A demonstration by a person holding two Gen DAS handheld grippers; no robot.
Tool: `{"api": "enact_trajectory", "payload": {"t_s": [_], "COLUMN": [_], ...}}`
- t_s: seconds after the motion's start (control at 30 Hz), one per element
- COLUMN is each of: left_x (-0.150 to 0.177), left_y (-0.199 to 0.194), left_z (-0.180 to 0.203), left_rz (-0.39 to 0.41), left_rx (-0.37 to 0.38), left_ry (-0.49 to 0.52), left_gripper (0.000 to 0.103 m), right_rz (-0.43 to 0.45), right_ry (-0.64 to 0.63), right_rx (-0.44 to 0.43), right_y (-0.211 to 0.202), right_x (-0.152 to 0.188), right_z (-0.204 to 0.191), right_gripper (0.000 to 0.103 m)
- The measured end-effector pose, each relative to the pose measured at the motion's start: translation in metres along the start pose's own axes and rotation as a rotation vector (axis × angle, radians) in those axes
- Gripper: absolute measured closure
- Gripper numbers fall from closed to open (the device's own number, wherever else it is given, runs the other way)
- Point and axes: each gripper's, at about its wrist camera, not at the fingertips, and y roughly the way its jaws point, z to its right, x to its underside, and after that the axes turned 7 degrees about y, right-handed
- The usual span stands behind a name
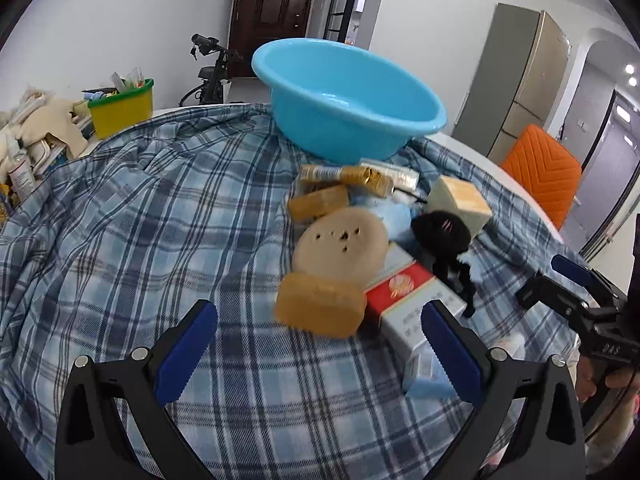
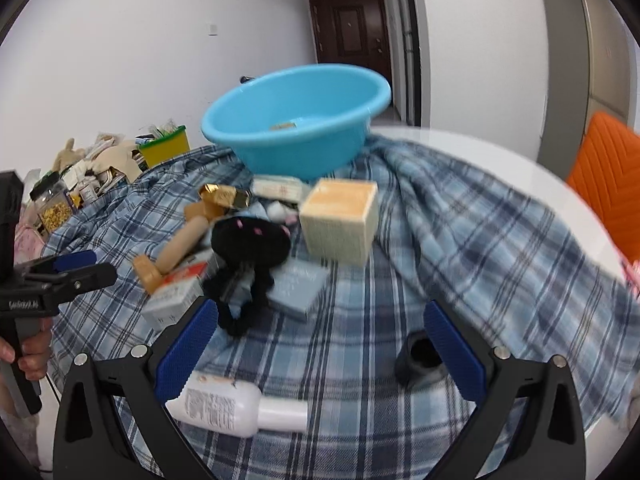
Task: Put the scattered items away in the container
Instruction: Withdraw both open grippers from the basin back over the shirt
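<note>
The white bottle point(image 2: 236, 410) lies on its side nearest to the right wrist camera, at about 7 o'clock, partly under the left finger of the right gripper point(image 2: 320, 348), whose jaws stand wide apart and hold nothing. Close to its right finger, at 5 o'clock, a small black cup-like thing point(image 2: 420, 360) rests on the plaid cloth point(image 2: 460, 248). At the centre of this view the black plush toy point(image 2: 250, 244) stands over a pale blue flat box point(image 2: 296, 290), and the wooden cube point(image 2: 340, 220) is just beside it toward 1 o'clock. In the left wrist view the left gripper point(image 1: 320, 346) is also released, with the jaws wide and empty, and the amber soap bar point(image 1: 320, 310) lies just in front of them at 12 o'clock, a little blurred. Touching it on the right is the red and white carton point(image 1: 404, 300), and behind it is the round beige disc point(image 1: 340, 244) with dark spots. Further toward 12 o'clock are a second amber bar point(image 1: 318, 202) and some gold wrapped packets point(image 1: 360, 178). The blue basin point(image 1: 348, 100) stands at the far edge of the cloth, just behind the pile; in the right wrist view one small flat thing point(image 2: 284, 125) lies inside, but I cannot tell what it is. A yellow bin point(image 1: 120, 110) is at 10 o'clock, well apart
</note>
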Motion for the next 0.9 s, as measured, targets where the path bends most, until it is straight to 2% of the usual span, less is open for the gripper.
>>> {"api": "enact_trajectory", "payload": {"t_s": [0.13,0.3,0.5,0.77,0.9], "left_x": [0.009,0.014,0.013,0.023,0.023], "left_y": [0.005,0.01,0.01,0.023,0.032], "left_z": [0.004,0.009,0.021,0.057,0.068], "left_rz": [-0.03,-0.035,-0.042,-0.119,-0.152], "left_rx": [0.021,0.028,0.05,0.142,0.163], "left_ry": [-0.004,-0.011,0.045,0.188,0.198], "left_gripper": [0.0,0.0,0.0,0.0,0.0], "right_rz": [-0.035,-0.03,-0.001,-0.008,-0.008], "right_ry": [0.065,0.077,0.031,-0.026,-0.029], "right_rx": [-0.018,-0.007,0.001,-0.029,-0.027], "right_y": [0.005,0.002,-0.009,-0.02,-0.023], "right_x": [0.006,0.008,0.007,0.01,0.012], "right_z": [0.011,0.017,0.013,0.011,0.013], "right_gripper": [0.0,0.0,0.0,0.0,0.0]}}
